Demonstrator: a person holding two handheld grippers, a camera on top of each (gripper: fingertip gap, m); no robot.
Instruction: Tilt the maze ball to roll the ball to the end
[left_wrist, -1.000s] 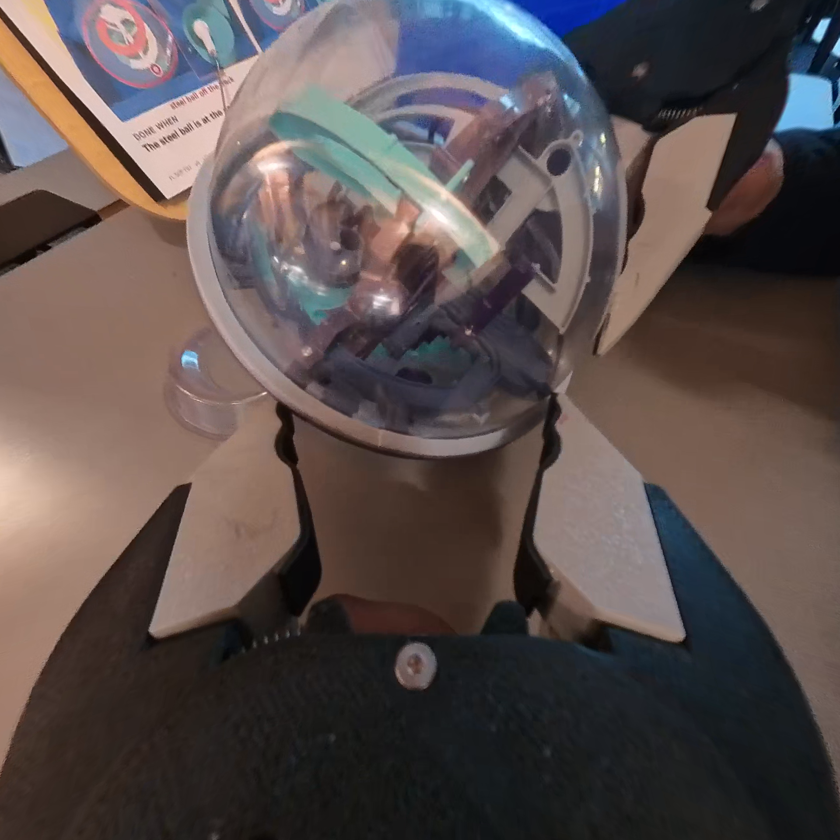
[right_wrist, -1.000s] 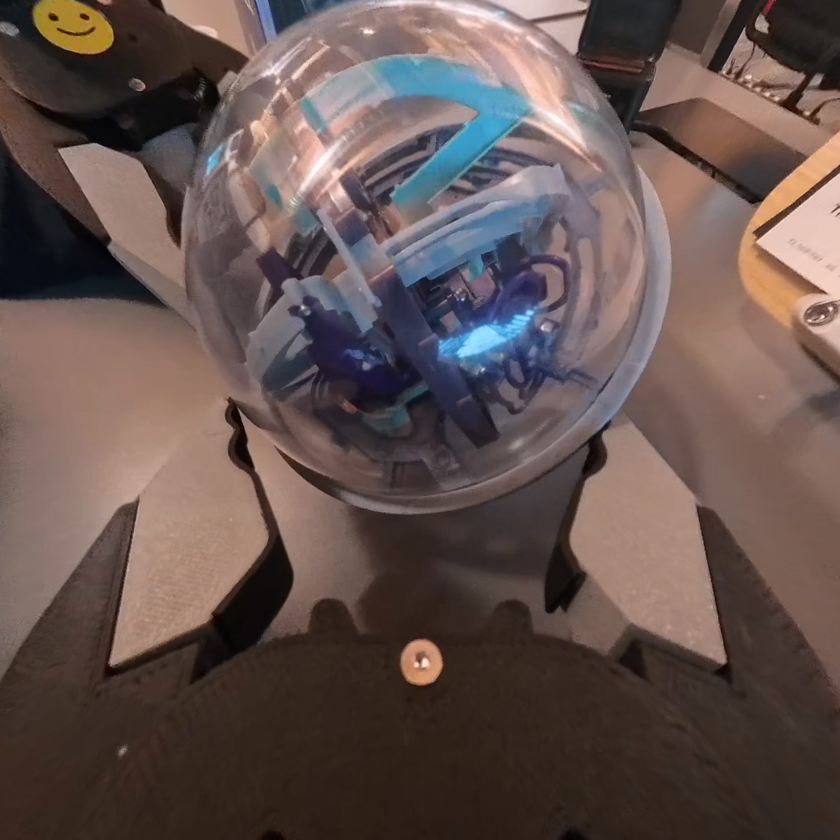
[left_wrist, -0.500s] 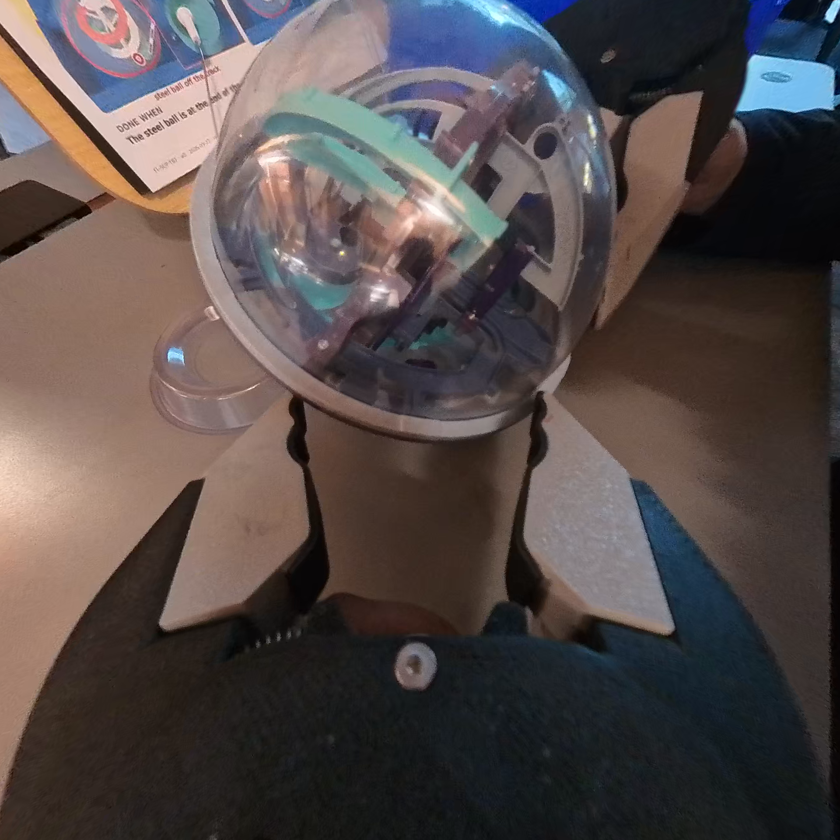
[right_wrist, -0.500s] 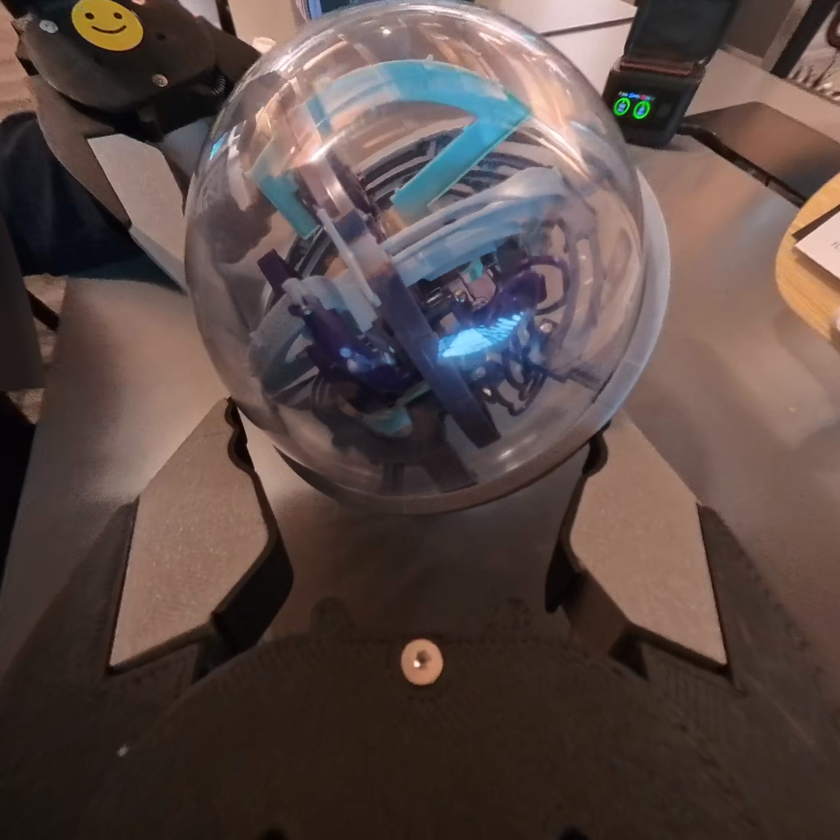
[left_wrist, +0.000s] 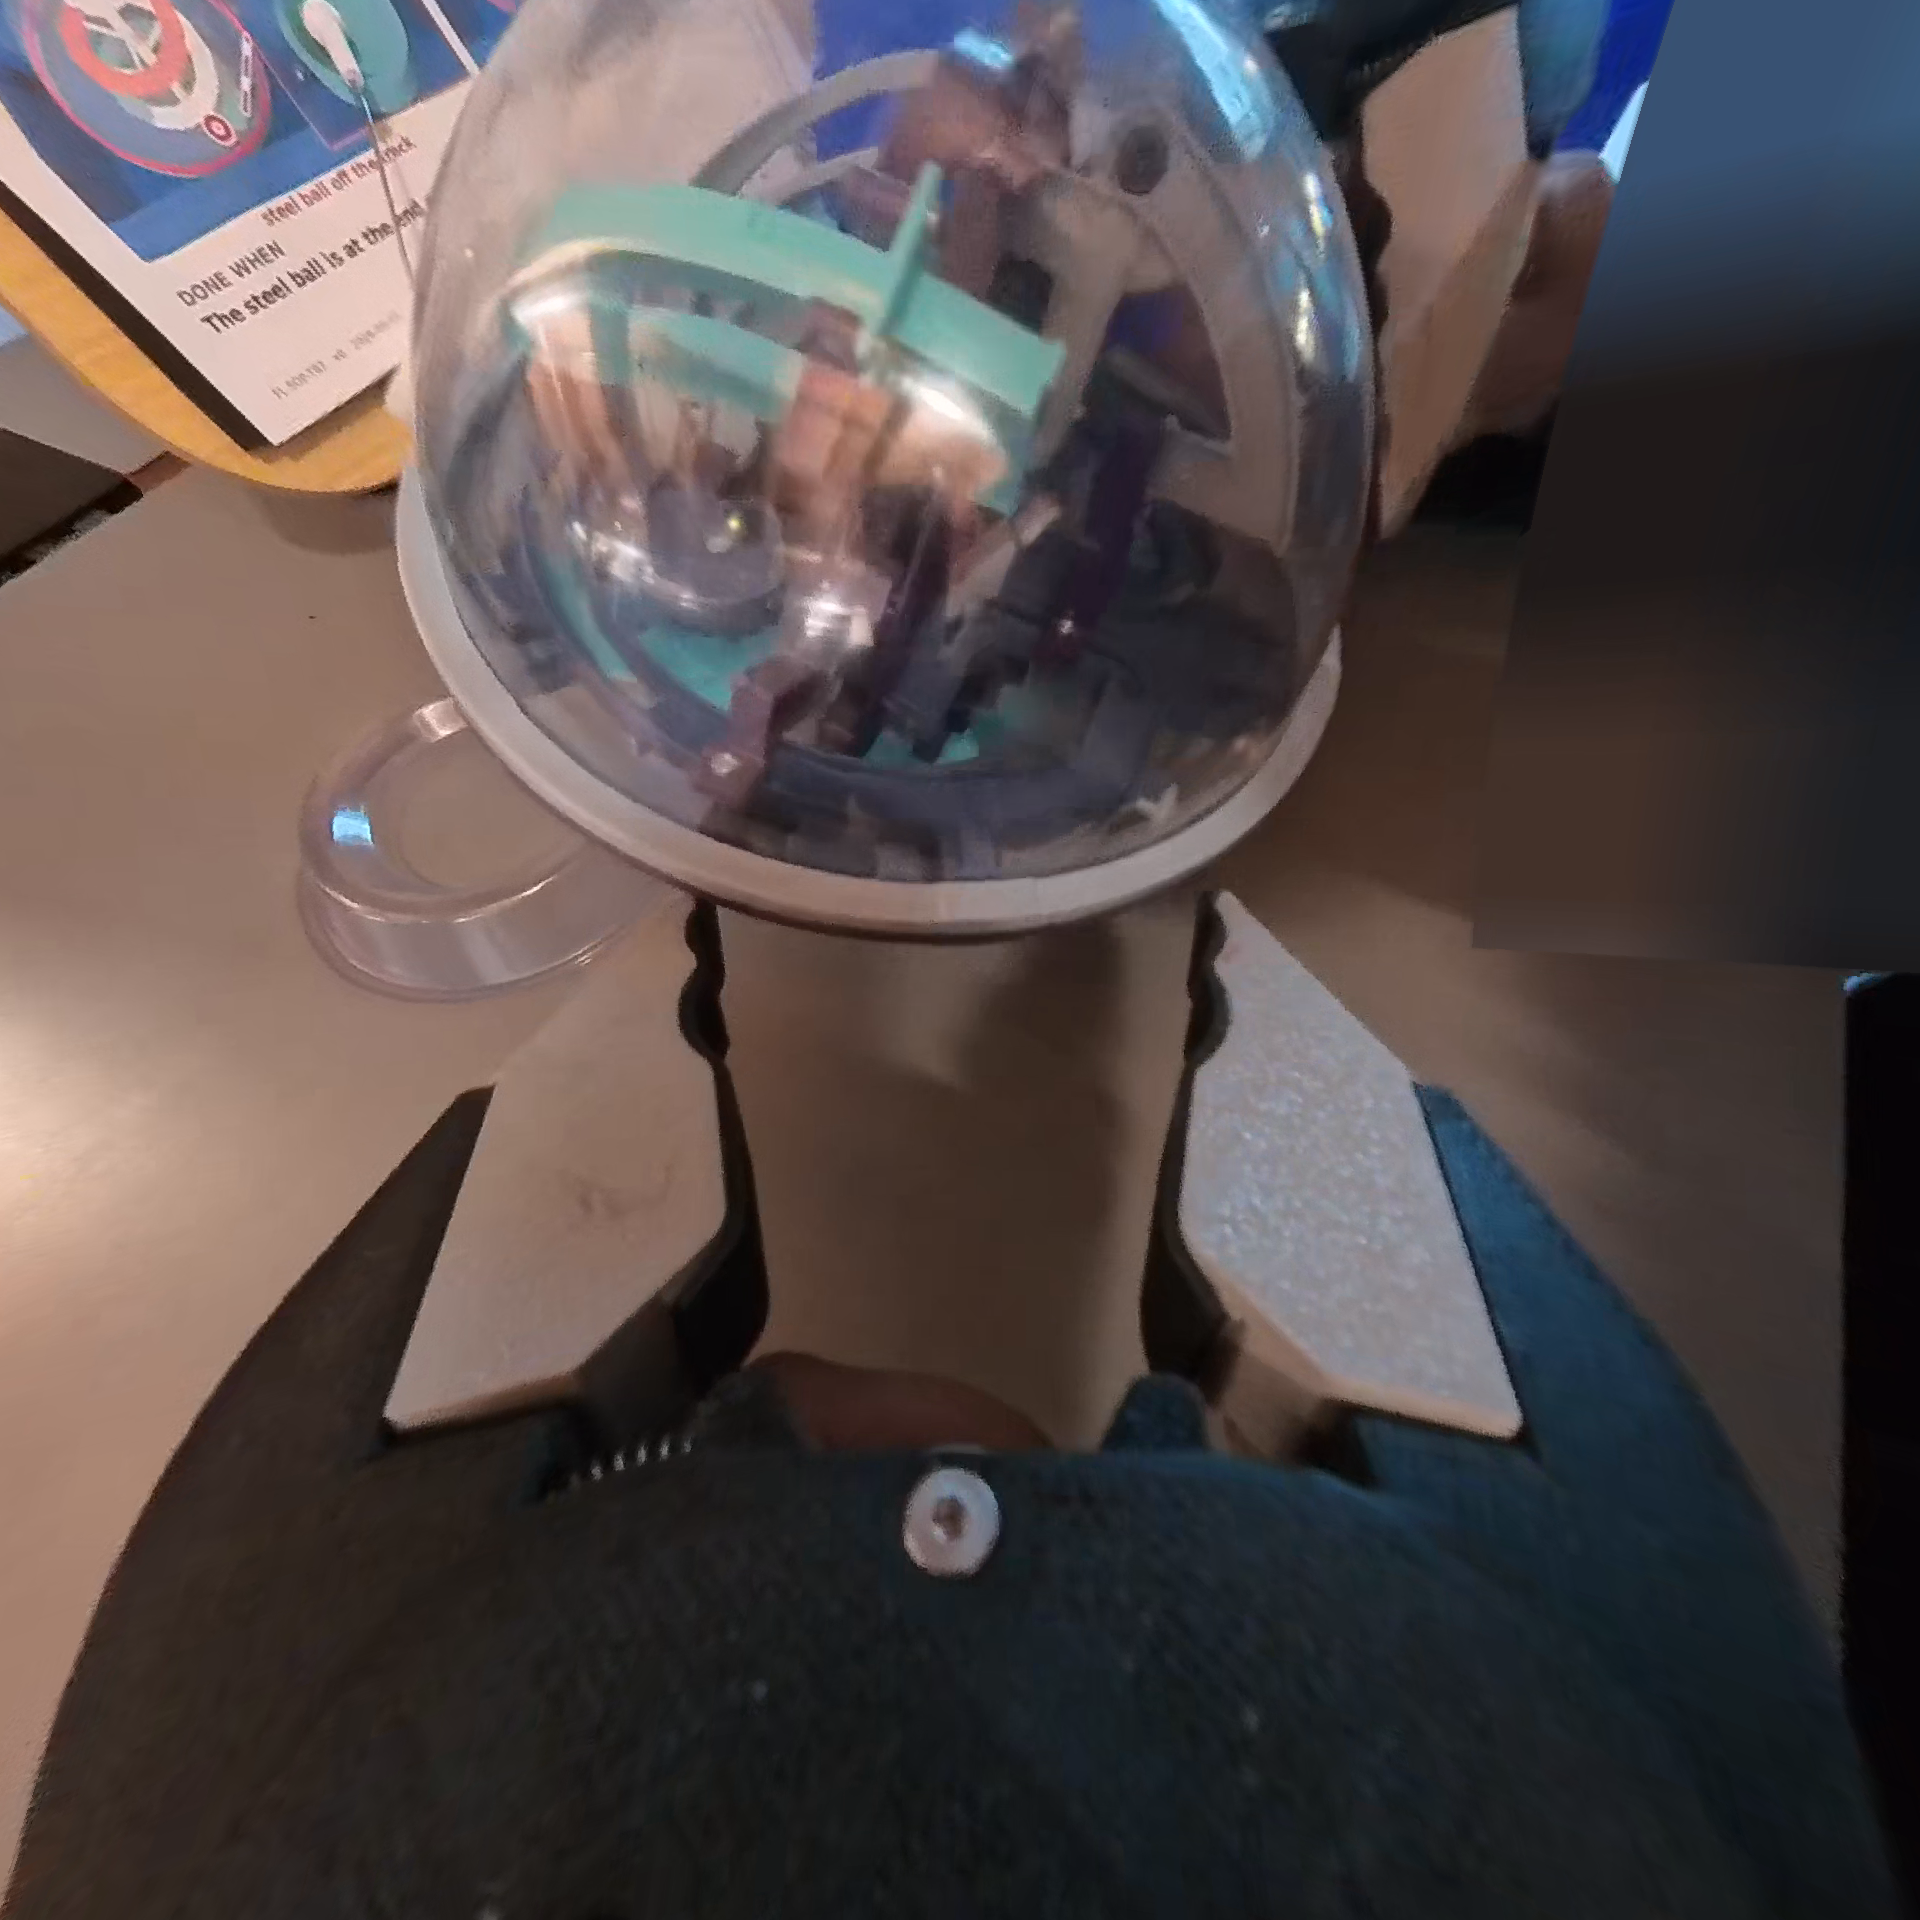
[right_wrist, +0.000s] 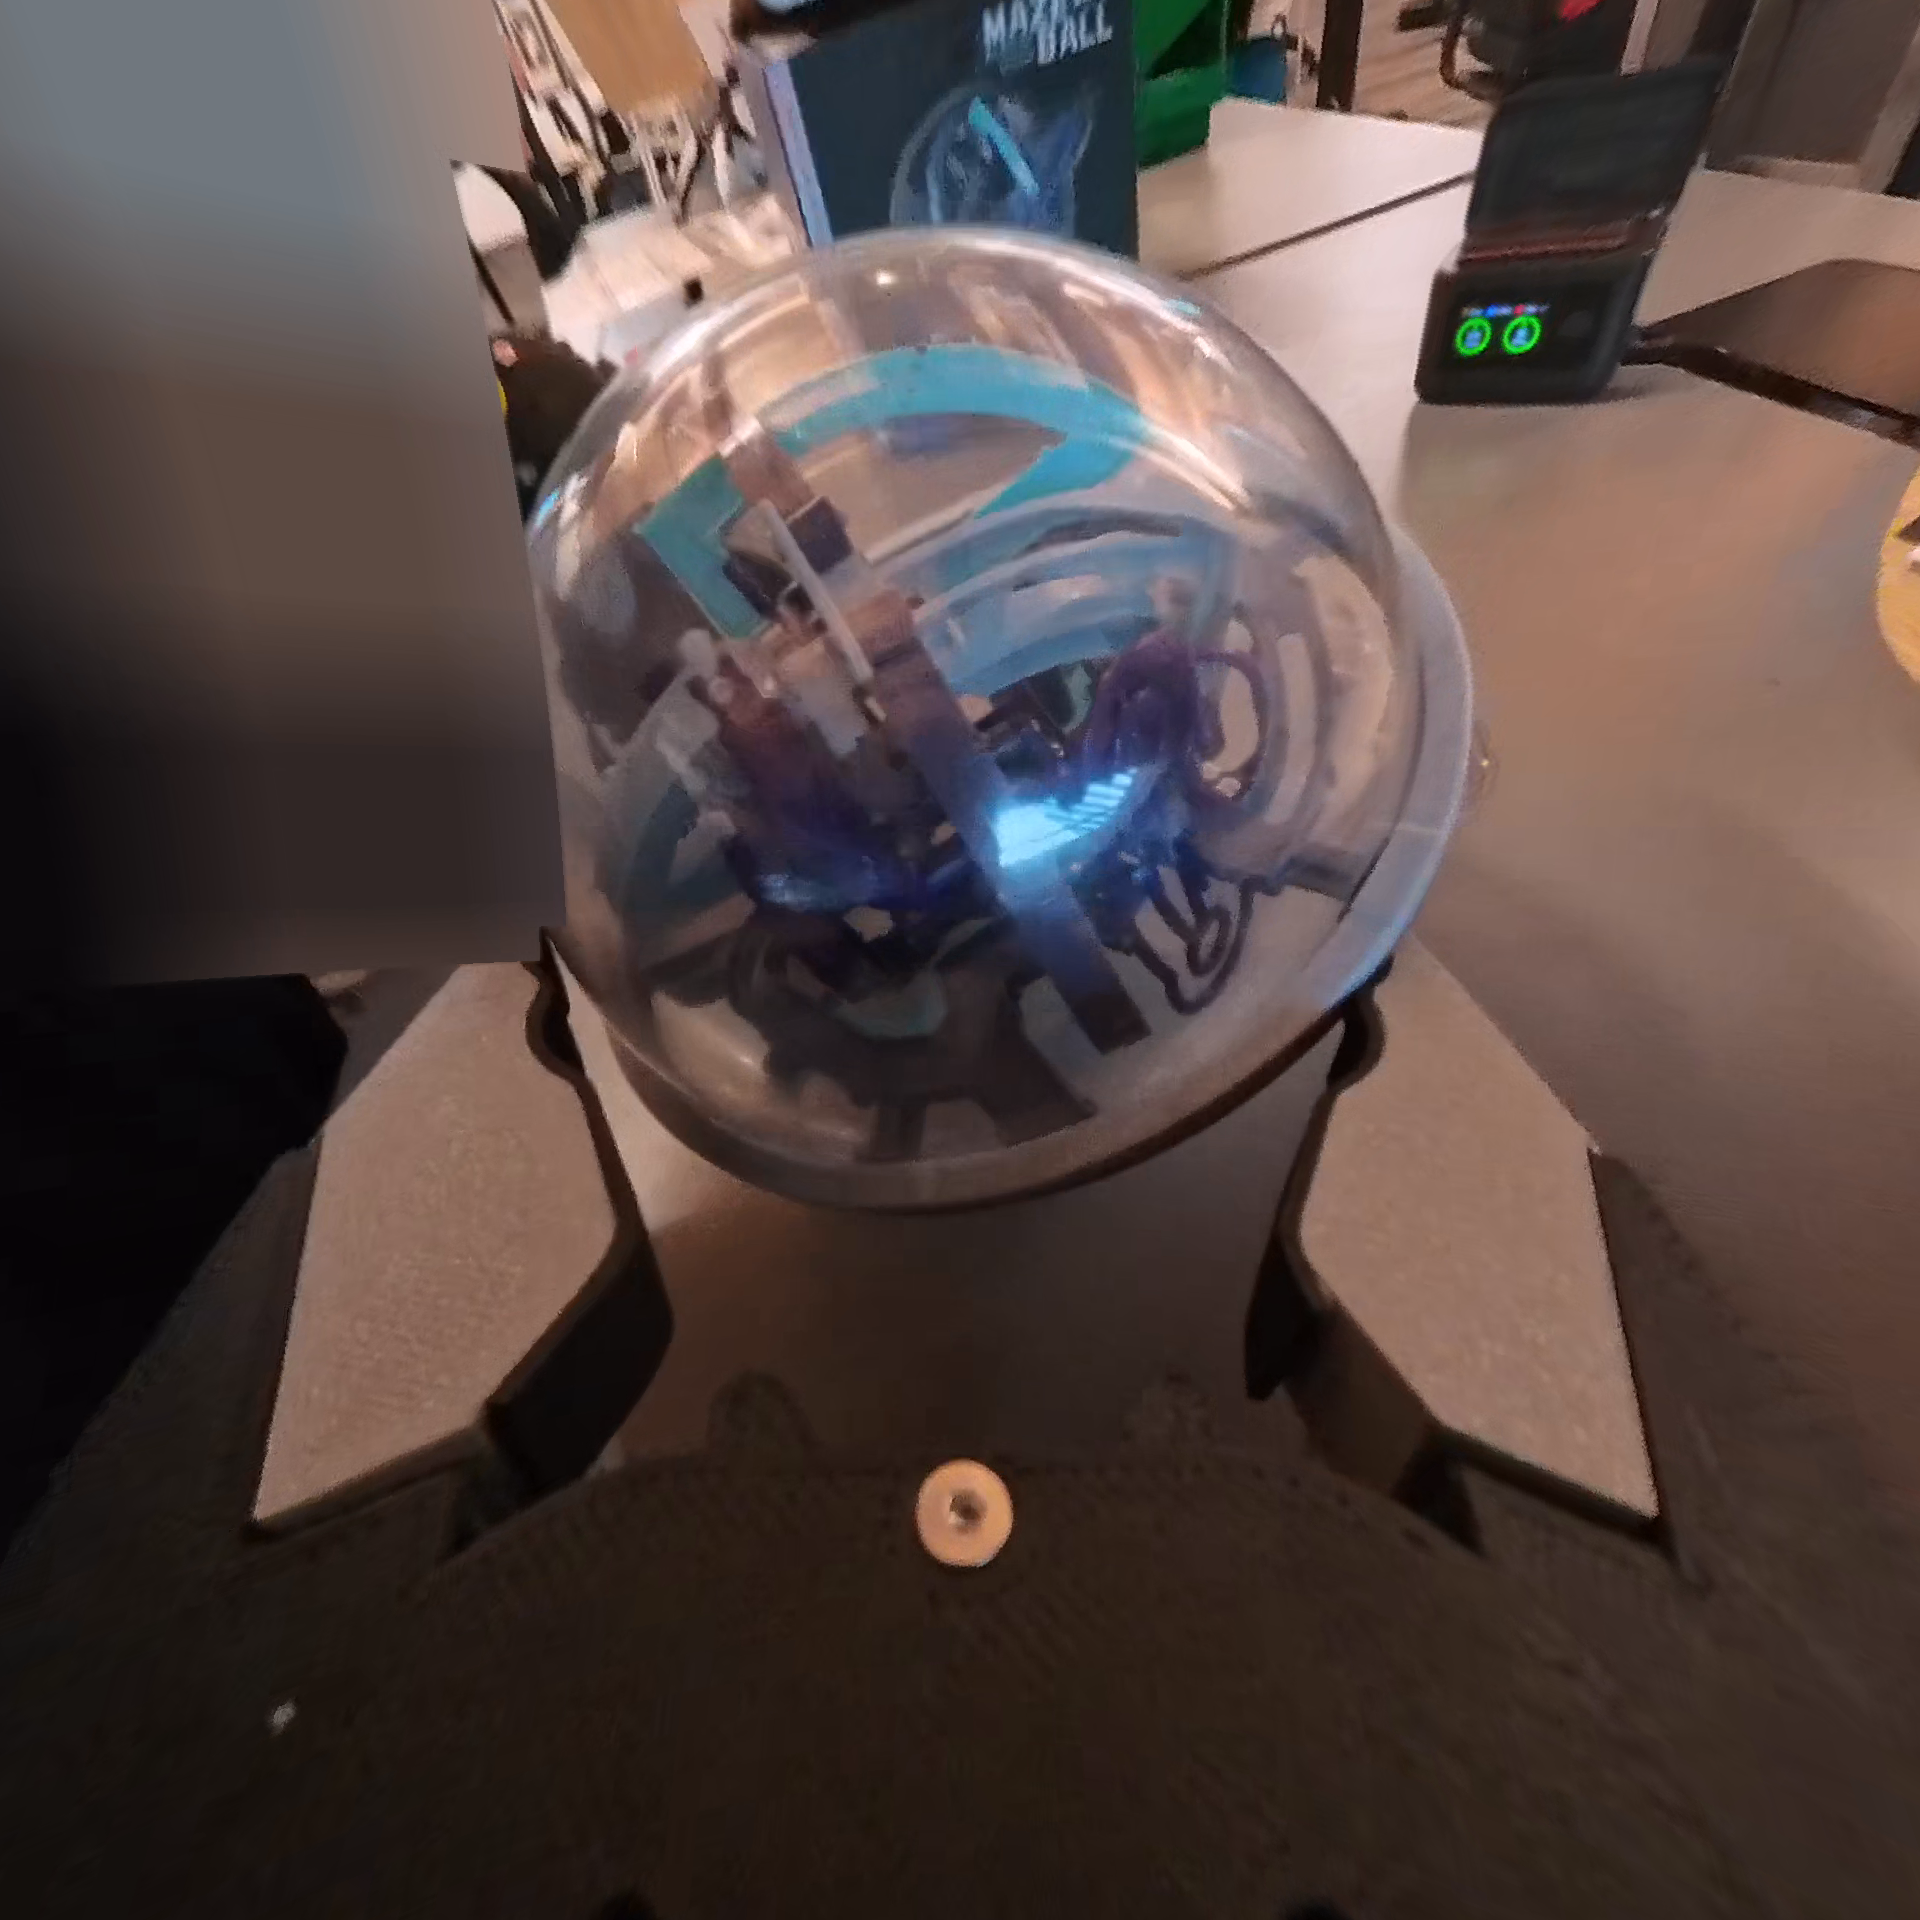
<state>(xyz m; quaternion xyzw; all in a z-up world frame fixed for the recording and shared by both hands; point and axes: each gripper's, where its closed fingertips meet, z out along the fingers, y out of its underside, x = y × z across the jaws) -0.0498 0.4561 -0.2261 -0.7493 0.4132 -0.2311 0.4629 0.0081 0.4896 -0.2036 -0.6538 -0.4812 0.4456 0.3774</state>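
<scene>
Maze ball has tilted upright; steel ball lost in blur.

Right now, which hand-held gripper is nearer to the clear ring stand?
Left. The left hand-held gripper is beside the clear ring stand; the right hand-held gripper is beyond the maze ball.

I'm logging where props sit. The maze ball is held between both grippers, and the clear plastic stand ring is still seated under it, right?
Not quite. The maze ball is held between both grippers, but the clear stand ring lies apart on the table, off to the ball's left, as the left wrist view shows.
</scene>
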